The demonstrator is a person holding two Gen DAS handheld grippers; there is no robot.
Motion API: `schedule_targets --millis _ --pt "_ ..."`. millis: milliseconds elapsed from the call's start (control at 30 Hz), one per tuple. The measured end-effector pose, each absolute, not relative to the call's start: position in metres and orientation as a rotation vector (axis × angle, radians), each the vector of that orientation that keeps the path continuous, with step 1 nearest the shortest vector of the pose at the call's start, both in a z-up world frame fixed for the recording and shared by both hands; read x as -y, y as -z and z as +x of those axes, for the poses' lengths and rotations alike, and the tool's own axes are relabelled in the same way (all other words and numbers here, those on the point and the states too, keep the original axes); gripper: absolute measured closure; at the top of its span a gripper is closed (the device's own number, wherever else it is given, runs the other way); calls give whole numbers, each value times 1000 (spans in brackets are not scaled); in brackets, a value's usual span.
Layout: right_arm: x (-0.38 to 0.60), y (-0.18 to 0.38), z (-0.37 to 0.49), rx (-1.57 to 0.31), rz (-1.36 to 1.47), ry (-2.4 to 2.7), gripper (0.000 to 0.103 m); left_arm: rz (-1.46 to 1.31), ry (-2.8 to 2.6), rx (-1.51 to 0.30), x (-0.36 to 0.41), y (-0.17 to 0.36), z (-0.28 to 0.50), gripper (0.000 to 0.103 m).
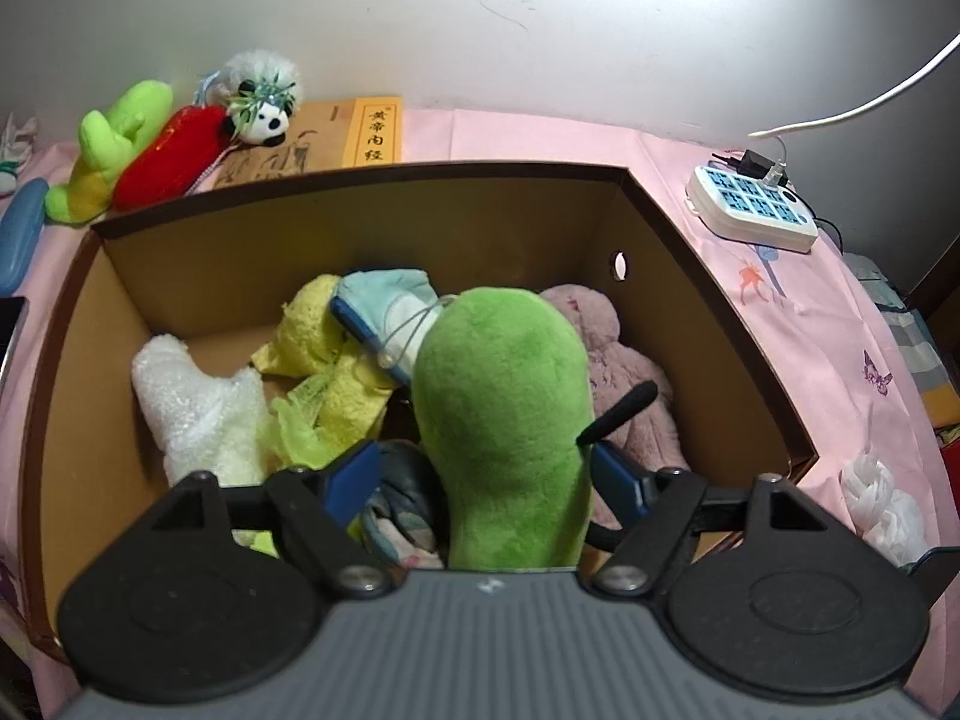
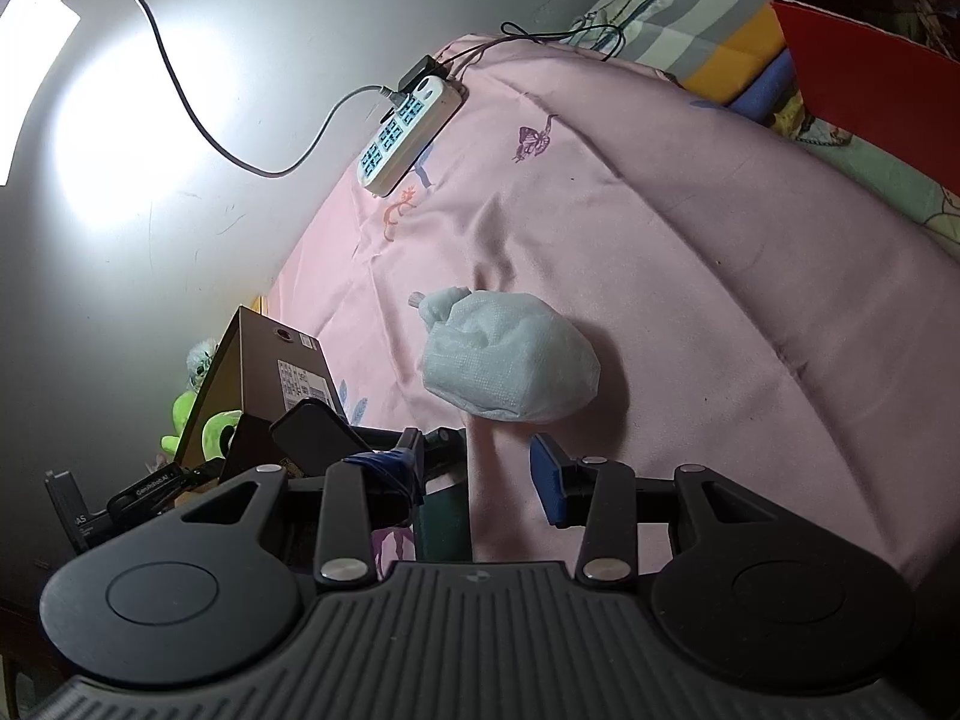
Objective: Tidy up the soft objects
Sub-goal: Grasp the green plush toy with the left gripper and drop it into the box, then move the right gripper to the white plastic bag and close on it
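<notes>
Left gripper: my jaws stand apart over the cardboard box; a green plush toy stands between the blue pads; whether either pad touches it I cannot tell.
Box contents: white fluffy plush at left, yellow plush in the middle, light blue cloth item behind it, mauve plush at right.
Outside the box: a lime plush, red plush and small panda toy lie on the pink bed sheet by the wall, beside a yellow book.
Right gripper: my jaws are apart, nothing between them.
White cloth bundle: on the sheet just ahead of my right pads, not touching.
Power strip: near the wall, well apart.
</notes>
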State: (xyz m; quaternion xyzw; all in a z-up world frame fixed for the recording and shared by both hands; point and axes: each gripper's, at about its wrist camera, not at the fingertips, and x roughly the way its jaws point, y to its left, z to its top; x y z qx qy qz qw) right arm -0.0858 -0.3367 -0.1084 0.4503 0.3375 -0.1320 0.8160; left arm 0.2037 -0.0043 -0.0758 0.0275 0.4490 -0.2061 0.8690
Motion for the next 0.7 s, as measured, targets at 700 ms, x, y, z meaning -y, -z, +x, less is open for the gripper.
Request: schedule_targets --millis 700 --pt "279 121 -35 -840 -146 3 80 34 258 -856 7 35 67 25"
